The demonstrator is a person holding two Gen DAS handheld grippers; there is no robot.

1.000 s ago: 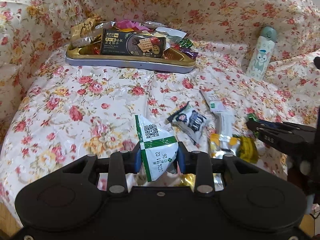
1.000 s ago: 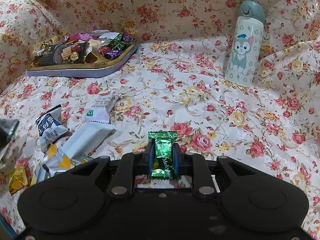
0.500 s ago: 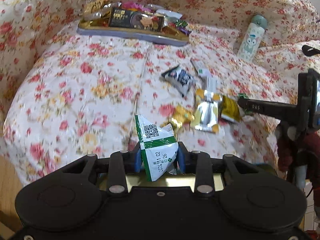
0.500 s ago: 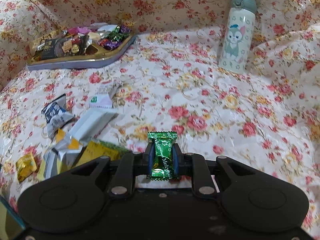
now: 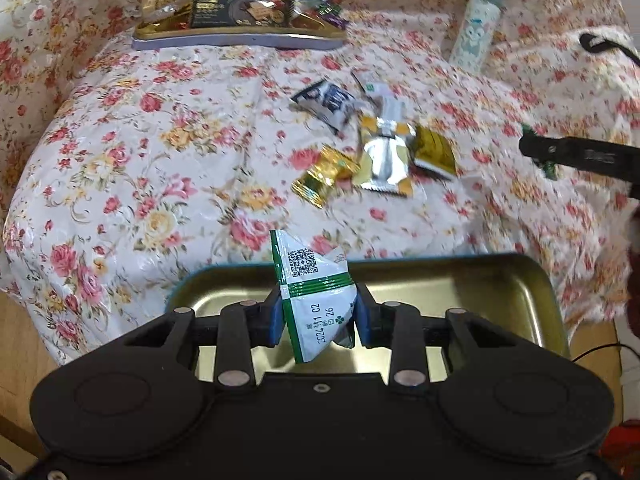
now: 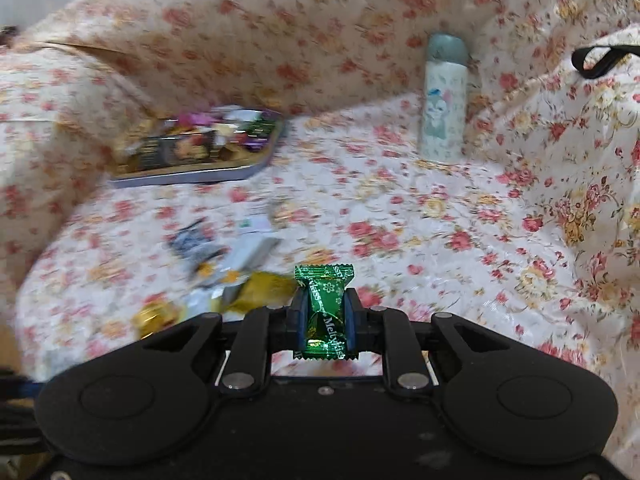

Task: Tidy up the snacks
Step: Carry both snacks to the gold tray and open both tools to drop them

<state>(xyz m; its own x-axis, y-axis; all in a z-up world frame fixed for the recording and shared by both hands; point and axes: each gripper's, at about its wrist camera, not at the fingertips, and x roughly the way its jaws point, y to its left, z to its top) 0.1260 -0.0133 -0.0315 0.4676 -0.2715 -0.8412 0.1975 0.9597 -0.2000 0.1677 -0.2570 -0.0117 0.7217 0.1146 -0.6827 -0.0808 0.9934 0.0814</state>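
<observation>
- The empty gold-lined tin tray [image 5: 460, 280] sits at the near edge of the flowered cloth [image 5: 160, 152], right under your left gripper. It looks rigid and shallow, so light packets will probably slide on the smooth metal; lower them in, don't toss them.
- The far tin of mixed snacks [image 5: 240, 38] at the back of the cloth is already heaped. Its dark cracker pack looks flat and brittle inside, so handle that one by its edges if you move it.
- The cat-print bottle [image 6: 442, 116] stands upright near the back fold, well apart from the wrappers. It is no part of the sorting, so steer round it.
- The loose pile mid-cloth includes a silver and gold sachet [image 5: 386, 160], a dark blue packet [image 5: 328, 102] and a gold-wrapped sweet [image 5: 324, 176]. All look thin, crinkly and near weightless; pinch them at a crimped end seam, where the foil is doubled and less slick.
- Your left gripper [image 5: 318, 312] is clamped part-way on the white and green packet [image 5: 312, 292], held across its middle above the tray. The packet is soft and puffy and stands crooked in the jaws, so it could twist loose.
- Your right gripper [image 6: 324, 320] is pinched tight on the green Meltykiss sweet [image 6: 324, 312], gripped across its body with both crimped ends free. It is small, light and likely soft, so squeeze no harder.
</observation>
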